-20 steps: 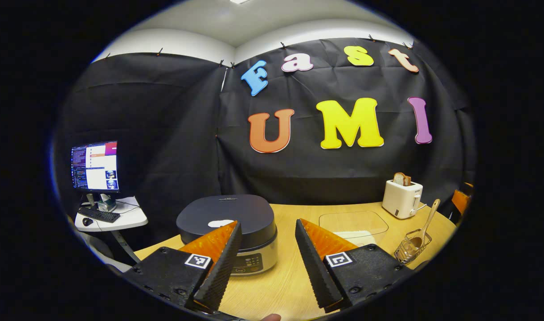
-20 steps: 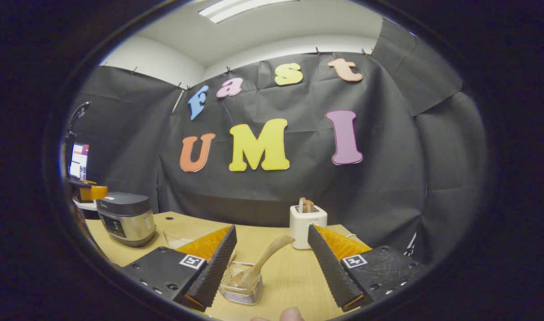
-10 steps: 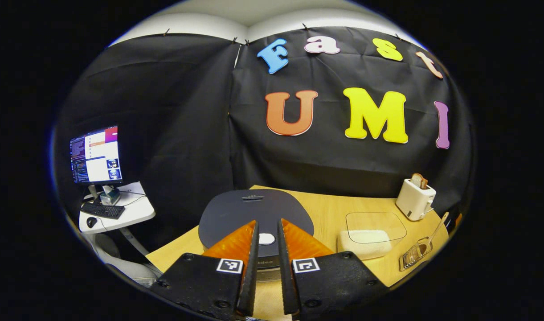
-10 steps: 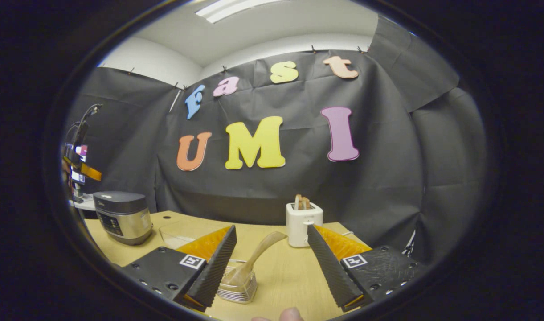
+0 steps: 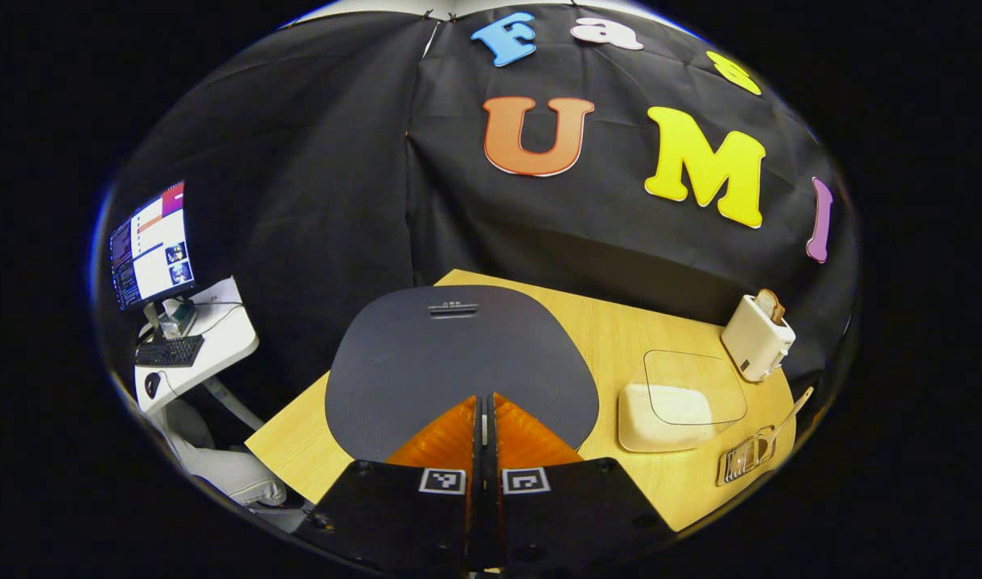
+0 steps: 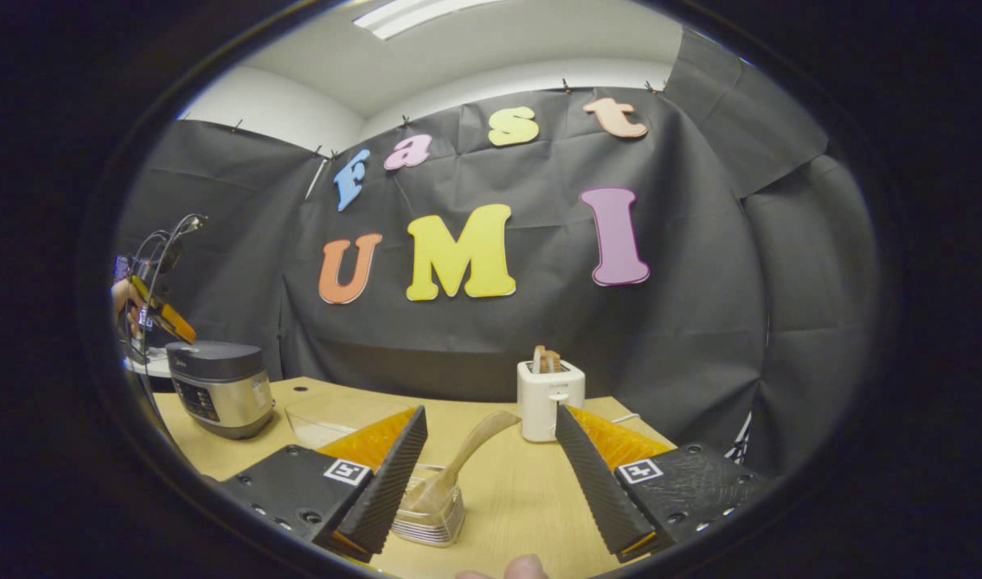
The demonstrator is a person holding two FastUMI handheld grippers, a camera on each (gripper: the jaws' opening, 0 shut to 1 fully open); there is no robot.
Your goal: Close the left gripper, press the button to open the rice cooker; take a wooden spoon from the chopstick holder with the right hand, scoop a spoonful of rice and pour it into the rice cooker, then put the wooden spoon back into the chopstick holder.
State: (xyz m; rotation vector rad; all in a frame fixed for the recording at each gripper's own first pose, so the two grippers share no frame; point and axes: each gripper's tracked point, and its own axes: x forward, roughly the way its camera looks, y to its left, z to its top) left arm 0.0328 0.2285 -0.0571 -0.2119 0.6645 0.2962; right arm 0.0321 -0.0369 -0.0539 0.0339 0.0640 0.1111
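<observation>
In the left gripper view my left gripper (image 5: pixel 484 397) is shut, its tips together over the front edge of the dark lid of the rice cooker (image 5: pixel 458 354); the button lies hidden under them. The right gripper view has the rice cooker (image 6: pixel 217 388) far left with the left gripper (image 6: pixel 162 317) tilted down just above it. My right gripper (image 6: pixel 491 412) stands open, nothing between its fingers. The wooden spoon (image 6: pixel 468 450) leans in the wire chopstick holder (image 6: pixel 428 519) just ahead, nearer the left finger. A clear box of rice (image 5: pixel 674 400) sits right of the cooker.
A white toaster (image 6: pixel 548 396) with bread stands at the back of the wooden table (image 6: pixel 523 498). To the far left, off the table, a monitor (image 5: pixel 149 253) and a keyboard sit on a small white side table (image 5: pixel 217 334). A person's fingertip (image 6: pixel 527 567) shows at the bottom.
My left gripper went from open to shut and moved forward and down over the cooker's lid, covering the button. The right gripper has barely moved and stays open by the spoon.
</observation>
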